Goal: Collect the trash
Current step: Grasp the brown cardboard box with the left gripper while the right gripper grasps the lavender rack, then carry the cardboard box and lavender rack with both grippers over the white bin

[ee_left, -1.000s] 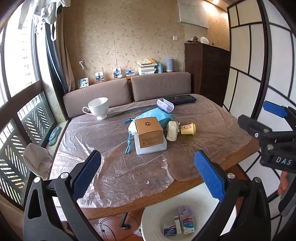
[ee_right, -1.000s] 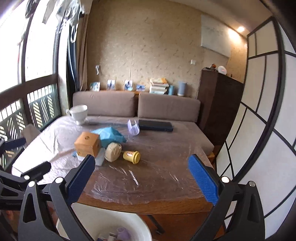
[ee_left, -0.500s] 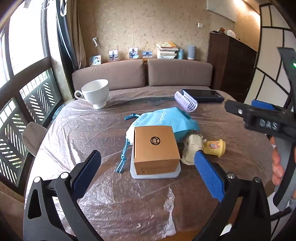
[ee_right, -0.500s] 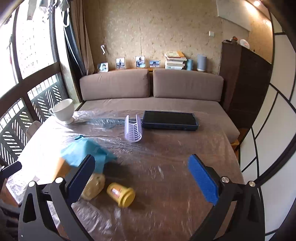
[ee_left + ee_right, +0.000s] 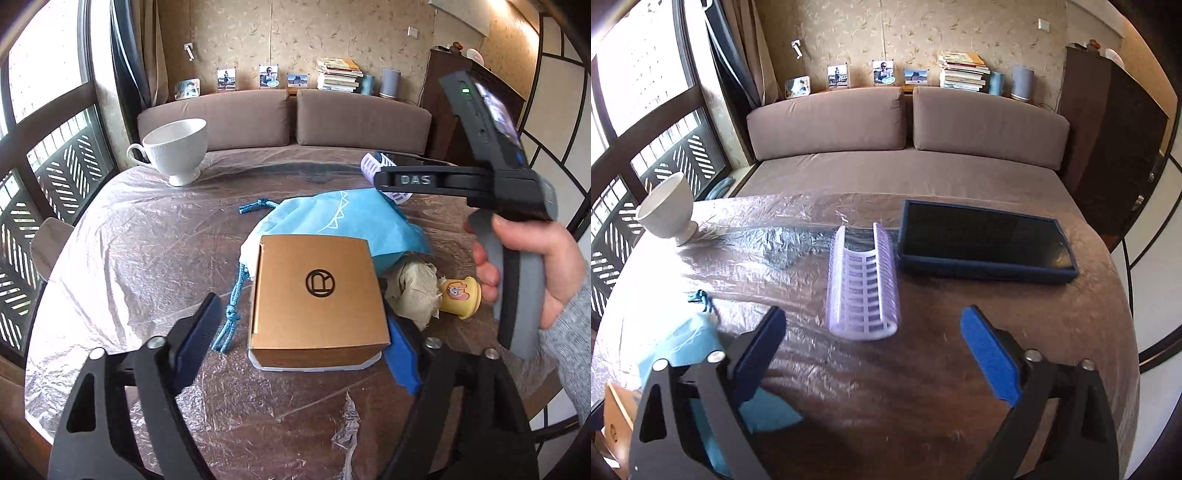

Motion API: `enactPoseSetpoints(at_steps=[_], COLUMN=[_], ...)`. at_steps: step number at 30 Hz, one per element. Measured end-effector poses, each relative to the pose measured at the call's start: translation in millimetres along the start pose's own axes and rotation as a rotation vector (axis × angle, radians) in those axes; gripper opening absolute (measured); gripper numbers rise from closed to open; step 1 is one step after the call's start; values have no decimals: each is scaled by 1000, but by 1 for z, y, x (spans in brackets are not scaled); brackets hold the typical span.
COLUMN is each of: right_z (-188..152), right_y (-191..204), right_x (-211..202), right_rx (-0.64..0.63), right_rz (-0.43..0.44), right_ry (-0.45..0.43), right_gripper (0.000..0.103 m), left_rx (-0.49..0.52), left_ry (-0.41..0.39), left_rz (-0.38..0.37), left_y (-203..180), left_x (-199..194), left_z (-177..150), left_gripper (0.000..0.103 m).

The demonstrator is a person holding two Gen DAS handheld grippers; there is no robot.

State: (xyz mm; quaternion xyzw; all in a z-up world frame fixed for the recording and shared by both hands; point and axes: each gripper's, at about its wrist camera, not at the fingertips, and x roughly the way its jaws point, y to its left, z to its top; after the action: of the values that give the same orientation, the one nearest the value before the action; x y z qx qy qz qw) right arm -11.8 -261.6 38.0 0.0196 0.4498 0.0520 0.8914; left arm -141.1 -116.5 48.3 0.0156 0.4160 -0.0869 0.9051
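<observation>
A brown cardboard box [image 5: 317, 291] sits on a white block on the plastic-covered table. My left gripper [image 5: 301, 341] is open with a finger on each side of the box. Beside the box lie a crumpled paper wad [image 5: 415, 290] and a small yellow cup [image 5: 460, 295]. My right gripper [image 5: 873, 354] is open and empty, just short of a purple hair roller [image 5: 864, 286]. In the left wrist view the right gripper's body [image 5: 495, 184] hovers over the table's right side.
A blue drawstring bag [image 5: 343, 221] lies behind the box and shows at lower left in the right wrist view [image 5: 687, 347]. A white cup [image 5: 177, 147] stands far left. A dark tablet [image 5: 982, 240] lies right of the roller. A sofa runs behind the table.
Both grippers moved forward over the table. The left one came up to the box and now straddles it. The right one advanced past the bag toward the roller.
</observation>
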Motion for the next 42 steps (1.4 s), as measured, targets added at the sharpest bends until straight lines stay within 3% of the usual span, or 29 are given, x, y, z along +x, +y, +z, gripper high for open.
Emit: enactPoseSetpoints(at_steps=[4,10,18,42], right_z=[7,11,6,-28], right_y=[-1,-3,-1,-13], right_x=[16,28,10,-68], right_rx=[23,14,18,62], right_rz=[12,29,82,111], right_ry=[43,72,26,-65], right_gripper=[72,44,43,43], left_rx=[25,40,14,-46], left_ry=[4,5,-1,-6], left_rz=[-22,-45,-46,-27], left_y=[-2,-3,3,6], left_x=[2,4,5,-4], left_z=[1,5,7,2], left_gripper=[63,60,60,60])
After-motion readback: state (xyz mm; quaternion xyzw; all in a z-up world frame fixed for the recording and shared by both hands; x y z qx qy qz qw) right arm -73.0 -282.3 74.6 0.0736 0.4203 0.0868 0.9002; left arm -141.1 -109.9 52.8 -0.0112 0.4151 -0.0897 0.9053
